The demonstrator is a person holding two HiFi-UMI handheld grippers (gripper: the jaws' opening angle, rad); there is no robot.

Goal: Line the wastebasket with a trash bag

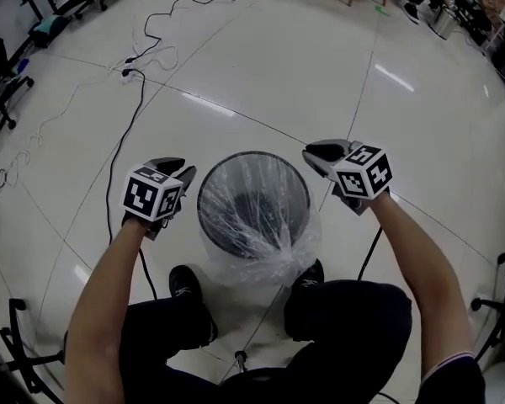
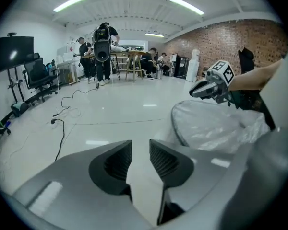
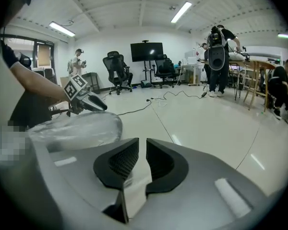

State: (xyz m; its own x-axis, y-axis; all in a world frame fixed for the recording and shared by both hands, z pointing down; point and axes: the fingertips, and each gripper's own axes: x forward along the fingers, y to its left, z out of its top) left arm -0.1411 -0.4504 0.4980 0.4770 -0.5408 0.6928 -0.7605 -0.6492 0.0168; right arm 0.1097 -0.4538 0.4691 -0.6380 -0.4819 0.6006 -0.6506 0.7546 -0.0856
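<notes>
A round black wastebasket [image 1: 253,199], seen from above, stands on a glossy white floor [image 1: 320,74]. It is lined with a clear trash bag [image 1: 265,255], and loose plastic billows out over the near rim. The bag seems to wrap the whole rim, though glare blurs the far side. The left gripper [image 1: 178,169], topped by a black-and-white marker cube, is held just beside the basket's left rim. The right gripper [image 1: 316,153] is just beside the right rim. The person's black shoes [image 1: 183,283] flank the basket's near side. Black cables [image 1: 135,99] trail across the floor's far left, toward office chairs [image 1: 4,82].
</notes>
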